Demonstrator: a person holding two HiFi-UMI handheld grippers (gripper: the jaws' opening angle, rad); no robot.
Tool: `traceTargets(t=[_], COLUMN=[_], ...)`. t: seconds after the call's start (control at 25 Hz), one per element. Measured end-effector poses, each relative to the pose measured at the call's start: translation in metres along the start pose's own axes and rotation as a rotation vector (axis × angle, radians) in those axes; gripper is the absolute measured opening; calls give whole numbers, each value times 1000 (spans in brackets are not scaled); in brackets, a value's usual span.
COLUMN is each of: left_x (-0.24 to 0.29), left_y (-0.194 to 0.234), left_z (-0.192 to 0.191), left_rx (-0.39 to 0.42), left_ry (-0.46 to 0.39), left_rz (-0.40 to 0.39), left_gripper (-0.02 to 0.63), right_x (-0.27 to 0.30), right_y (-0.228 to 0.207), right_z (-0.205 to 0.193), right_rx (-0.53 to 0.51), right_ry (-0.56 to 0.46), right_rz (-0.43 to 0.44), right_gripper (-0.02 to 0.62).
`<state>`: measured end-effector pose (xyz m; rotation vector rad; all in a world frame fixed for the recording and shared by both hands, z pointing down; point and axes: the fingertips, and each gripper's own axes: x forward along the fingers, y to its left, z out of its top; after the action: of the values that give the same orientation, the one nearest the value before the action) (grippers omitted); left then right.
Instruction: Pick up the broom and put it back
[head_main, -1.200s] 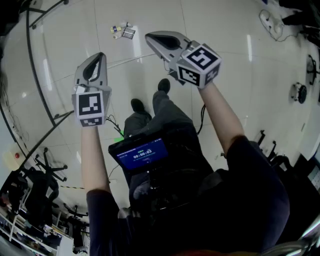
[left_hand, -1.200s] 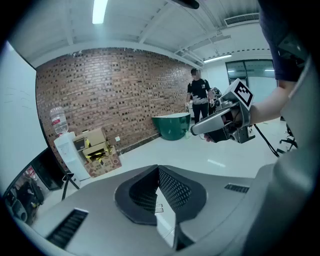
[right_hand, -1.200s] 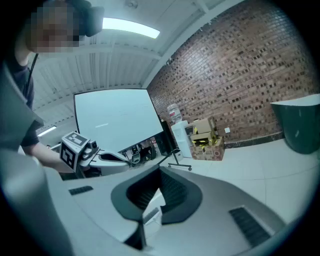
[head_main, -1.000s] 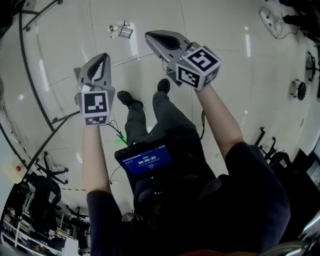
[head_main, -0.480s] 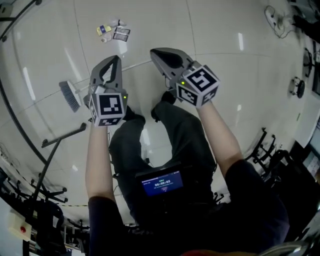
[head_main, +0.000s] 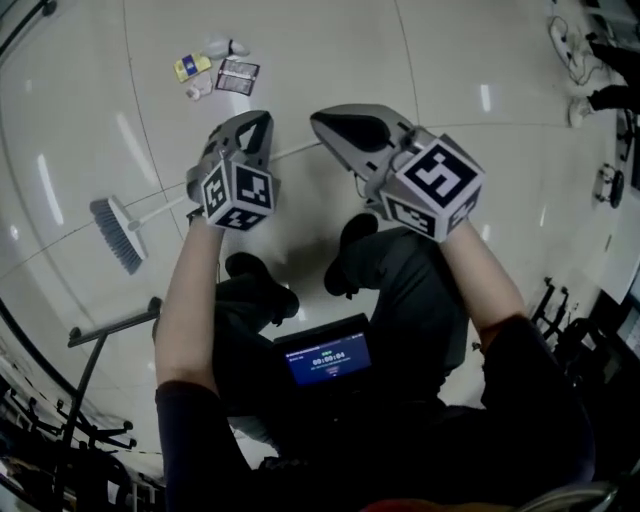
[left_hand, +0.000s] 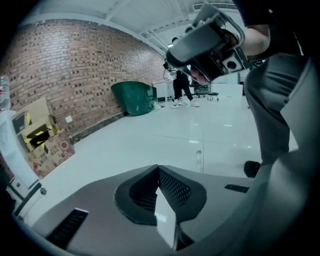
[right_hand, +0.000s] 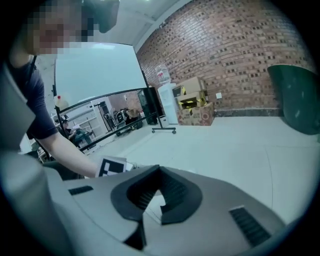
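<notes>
Both closed, nothing held. Left hand-held gripper (head_main: 258, 122) has its jaws together. Right hand-held gripper (head_main: 320, 120) is the same, with a sliver of gap at most.

Broom (head_main: 140, 217) lies flat on the floor (head_main: 480, 60). In the head view its handle (head_main: 170, 205) passes under the left hand-held gripper. Brush head (head_main: 116, 235) sits out to that gripper's left, and the thin end shows between the two sets of tips. Neither gripper view shows the broom, so no contact yet.

Reads as approach-to-grasp. Suggestions:
- Open the left jaws before they reach the handle.
- Come in with the jaws across the stick, not along it.
- Close somewhere between brush head and mid-length.
- Right takes the stick further up so it can't swing.
- The handle looks thin and smooth and will likely roll, so seat it deep in the pads.
</notes>
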<state>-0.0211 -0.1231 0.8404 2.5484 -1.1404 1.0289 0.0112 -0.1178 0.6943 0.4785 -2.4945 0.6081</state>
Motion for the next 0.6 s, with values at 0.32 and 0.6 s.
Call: traceTargets(t=[0.32, 0.6], left_x=[69, 79], left_y=[-15, -12], left_z=[-22, -21], left_rx=[123, -51], left_ry=[-35, -68], left_rz=[-2, 6], left_gripper=[0, 0], right_x=[21, 34], right_y=[-46, -71], right_z=[-31, -56], right_rx=[6, -6], right_ry=[-23, 51], right_rz=[-78, -108], right_gripper=[15, 15])
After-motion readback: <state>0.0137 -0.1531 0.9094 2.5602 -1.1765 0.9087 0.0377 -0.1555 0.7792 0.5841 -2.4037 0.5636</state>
